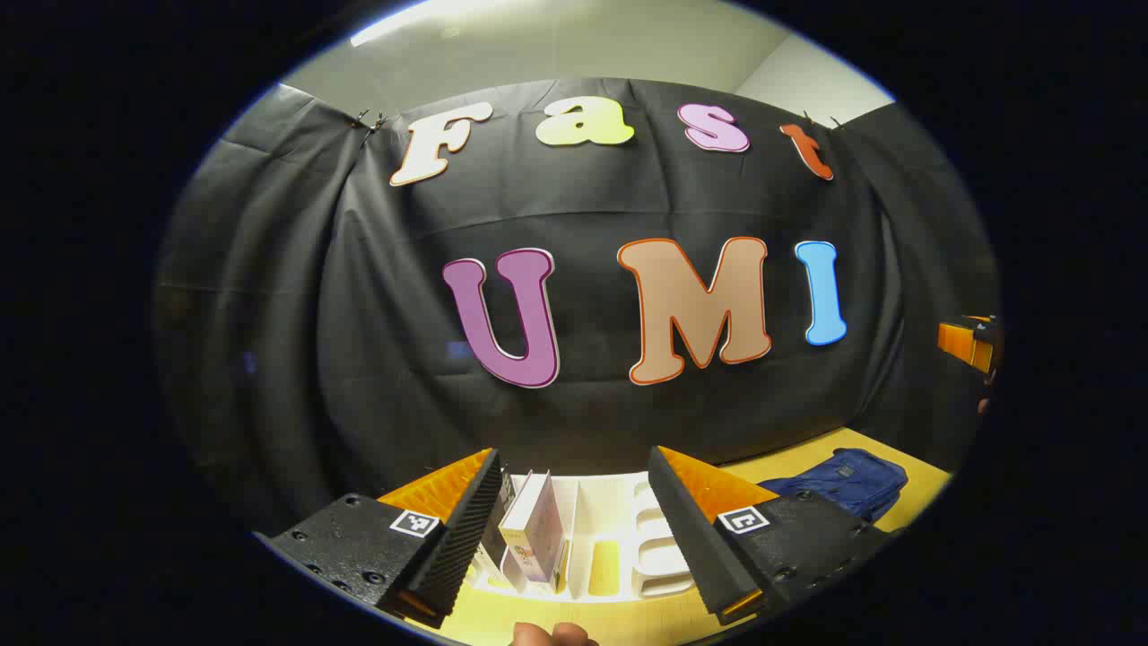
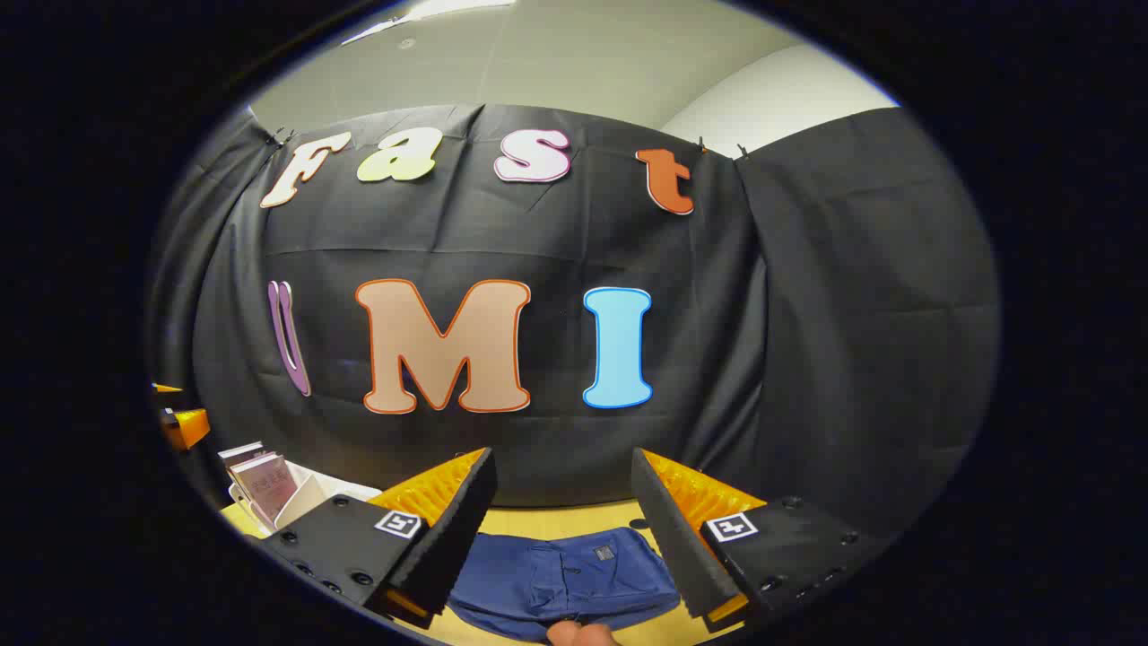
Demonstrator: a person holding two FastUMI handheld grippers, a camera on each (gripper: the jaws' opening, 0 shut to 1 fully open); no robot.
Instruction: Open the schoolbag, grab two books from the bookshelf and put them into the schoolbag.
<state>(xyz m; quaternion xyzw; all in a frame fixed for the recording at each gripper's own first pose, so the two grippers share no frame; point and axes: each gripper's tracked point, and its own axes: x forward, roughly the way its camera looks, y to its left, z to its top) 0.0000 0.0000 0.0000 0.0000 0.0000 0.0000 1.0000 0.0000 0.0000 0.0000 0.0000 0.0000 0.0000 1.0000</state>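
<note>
With both sets of jaws spread empty, the schoolbag (image 2: 565, 579) lies flat low-centre before the right gripper (image 2: 563, 529), the books (image 1: 535, 538) before the left gripper (image 1: 574, 529).

A yellow table (image 2: 556, 519) runs along the foot of a black cloth (image 2: 807, 359) that hangs in folds as the back wall, clipped at its top edge, with a pale wall (image 2: 771, 99) and ceiling (image 1: 556, 36) above it.
</note>
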